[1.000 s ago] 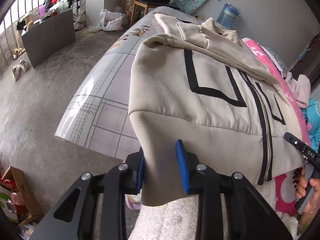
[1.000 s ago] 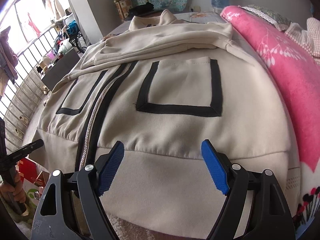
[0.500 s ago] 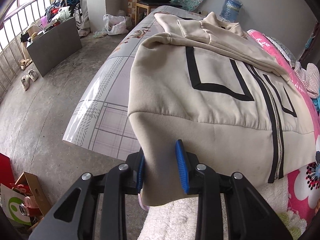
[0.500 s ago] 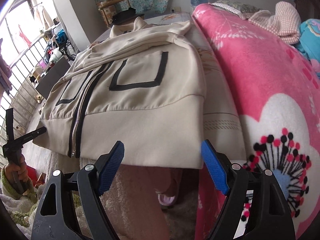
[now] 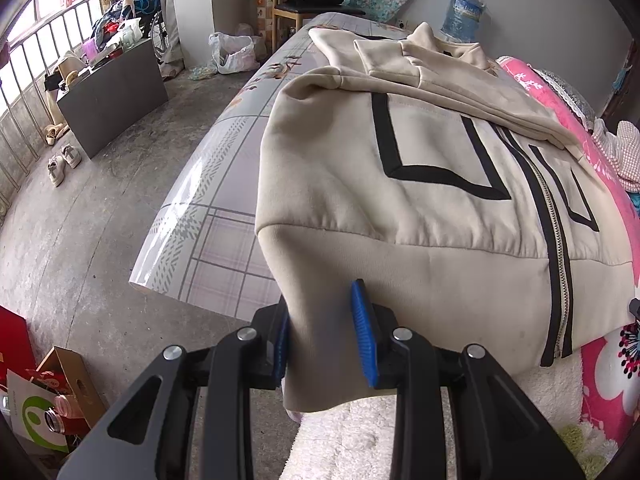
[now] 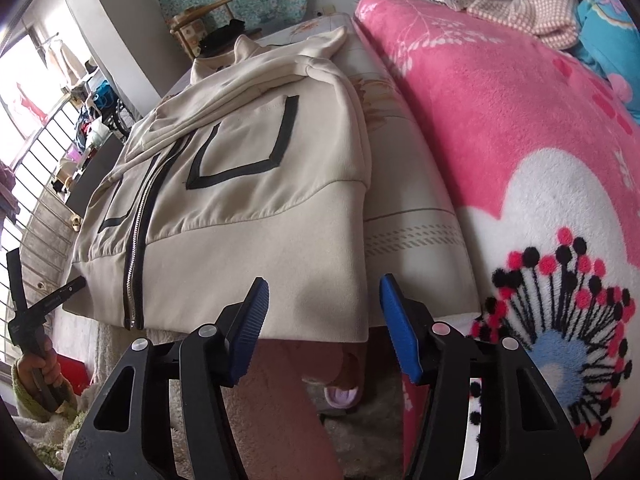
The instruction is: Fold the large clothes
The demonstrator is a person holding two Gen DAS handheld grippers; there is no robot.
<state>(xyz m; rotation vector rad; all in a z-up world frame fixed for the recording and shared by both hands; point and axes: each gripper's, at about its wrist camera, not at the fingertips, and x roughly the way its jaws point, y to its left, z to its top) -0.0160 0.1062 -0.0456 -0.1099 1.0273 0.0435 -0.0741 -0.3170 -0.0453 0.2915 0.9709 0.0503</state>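
Your left gripper [image 5: 325, 330] is clamped on the bottom-left corner of the beige jacket [image 5: 420, 208]; the hem band is pinched between the blue pads, and a flap of it hangs down below them toward 6 o'clock. The jacket lies front up on the plaid-covered bed [image 5: 224, 216], collar at 12 o'clock, zip [image 5: 558, 264] closed and running toward 5 o'clock in the left view, black-outlined pockets either side of it, sleeves folded across the chest.

Your right gripper [image 6: 322, 318] sits at the jacket's bottom-right corner. Its jaws have just been closing and now stand about half wide. The hem corner [image 6: 344, 312] lies in the gap between the blue pads, but neither pad presses on it. Below the hem, at 6 o'clock, a slippered foot [image 6: 340, 394] shows.

In the right view the pink flowered blanket [image 6: 500, 128] fills the 1 to 4 o'clock side, just beside the jacket with a strip of bed cover between. At 8 o'clock your left hand [image 6: 38, 372] grips the other tool's handle at the jacket's far corner.
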